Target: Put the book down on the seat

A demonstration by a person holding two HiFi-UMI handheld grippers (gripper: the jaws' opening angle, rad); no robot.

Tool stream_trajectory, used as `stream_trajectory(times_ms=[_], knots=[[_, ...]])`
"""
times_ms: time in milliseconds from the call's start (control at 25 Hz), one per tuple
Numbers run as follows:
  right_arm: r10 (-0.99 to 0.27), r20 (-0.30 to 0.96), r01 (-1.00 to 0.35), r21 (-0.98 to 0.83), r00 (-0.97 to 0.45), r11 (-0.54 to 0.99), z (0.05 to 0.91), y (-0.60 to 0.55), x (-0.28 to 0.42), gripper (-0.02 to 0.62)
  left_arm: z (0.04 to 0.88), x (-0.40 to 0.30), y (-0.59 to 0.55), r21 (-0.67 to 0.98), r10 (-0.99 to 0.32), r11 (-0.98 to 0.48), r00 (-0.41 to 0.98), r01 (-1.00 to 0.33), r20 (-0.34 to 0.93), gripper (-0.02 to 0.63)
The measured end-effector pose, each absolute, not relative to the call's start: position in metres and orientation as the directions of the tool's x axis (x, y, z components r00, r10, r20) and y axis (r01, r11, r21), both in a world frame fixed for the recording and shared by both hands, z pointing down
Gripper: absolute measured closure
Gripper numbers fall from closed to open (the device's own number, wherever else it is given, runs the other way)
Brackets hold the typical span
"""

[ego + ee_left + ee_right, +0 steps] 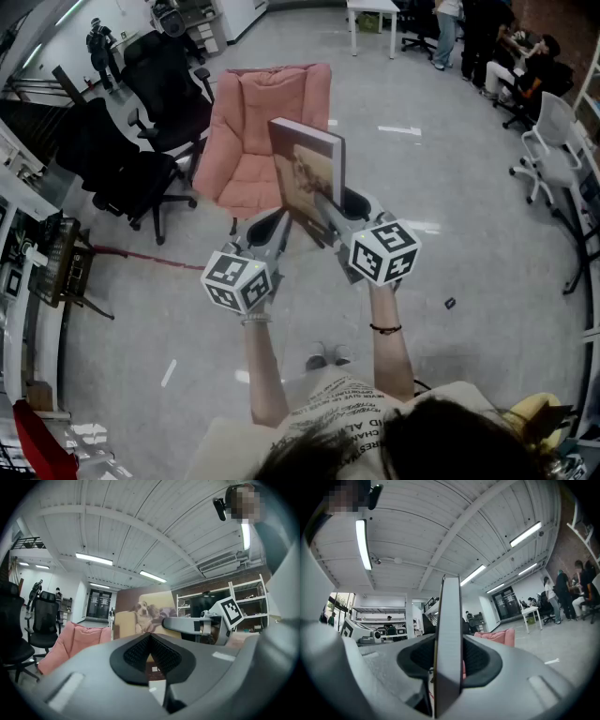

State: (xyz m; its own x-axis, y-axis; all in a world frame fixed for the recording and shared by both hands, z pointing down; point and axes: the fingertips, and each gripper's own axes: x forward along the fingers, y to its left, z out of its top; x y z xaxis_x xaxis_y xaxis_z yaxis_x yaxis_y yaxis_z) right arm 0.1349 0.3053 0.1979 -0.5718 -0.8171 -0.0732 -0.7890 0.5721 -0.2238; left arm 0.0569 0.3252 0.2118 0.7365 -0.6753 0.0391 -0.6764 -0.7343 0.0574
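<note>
Two grippers are showing in the head view, both reaching forward and level. The right gripper [317,208] is pinching the book [306,167] by its lower edge. The book is standing upright in the air, its dog-picture cover facing 9 o'clock. The left gripper [279,228] is sitting just beside it at 8 o'clock; whether it is touching the book I cannot tell. The pink seat [253,141] is lying beyond at 11 o'clock, bare, with black office chairs [141,141] at its 9 o'clock.

In the left gripper view, the jaws are pressing together with nothing between their pads. The book's cover is showing past them at 12 o'clock, and the seat is sitting at 9 o'clock.

In the right gripper view, the pads are clamping both covers of the book, whose page edge is rising straight up at 12 o'clock. The seat is peeking out at 3 o'clock.

The book is looking like a stiff hardback, fairly heavy and probably glossy enough to slide. Gripped low, it is likely levering on the pads; a hold nearer its middle, across both covers, is seeming steadier.
</note>
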Motion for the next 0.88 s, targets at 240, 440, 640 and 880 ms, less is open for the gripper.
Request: stream_trajectory(times_ms=[240, 440, 640, 880], knots=[[-0.816, -0.070, -0.787, -0.226, -0.574, 0.574, 0.194, 0.310, 0.140, 0.445, 0.207, 0.065, 0.331, 0.055, -0.674, -0.736, 0.738, -0.675, 0.040, 0.609], [-0.819, -0.067, -0.789, -0.235, -0.569, 0.567, 0.199, 0.309, 0.145, 0.445, 0.212, 0.065, 0.331, 0.061, -0.681, -0.729, 0.731, -0.682, 0.043, 0.609], [-0.817, -0.070, -0.782, -0.253, -0.572, 0.570, 0.200, 0.310, 0.151, 0.445, 0.212, 0.068, 0.333, 0.066, -0.698, -0.712, 0.714, -0.700, 0.043, 0.609], [-0.809, -0.061, -0.772, -0.268, -0.584, 0.577, 0.207, 0.312, 0.161, 0.445, 0.217, 0.076, 0.346, 0.064, -0.720, -0.690, 0.693, -0.721, 0.042, 0.609]])
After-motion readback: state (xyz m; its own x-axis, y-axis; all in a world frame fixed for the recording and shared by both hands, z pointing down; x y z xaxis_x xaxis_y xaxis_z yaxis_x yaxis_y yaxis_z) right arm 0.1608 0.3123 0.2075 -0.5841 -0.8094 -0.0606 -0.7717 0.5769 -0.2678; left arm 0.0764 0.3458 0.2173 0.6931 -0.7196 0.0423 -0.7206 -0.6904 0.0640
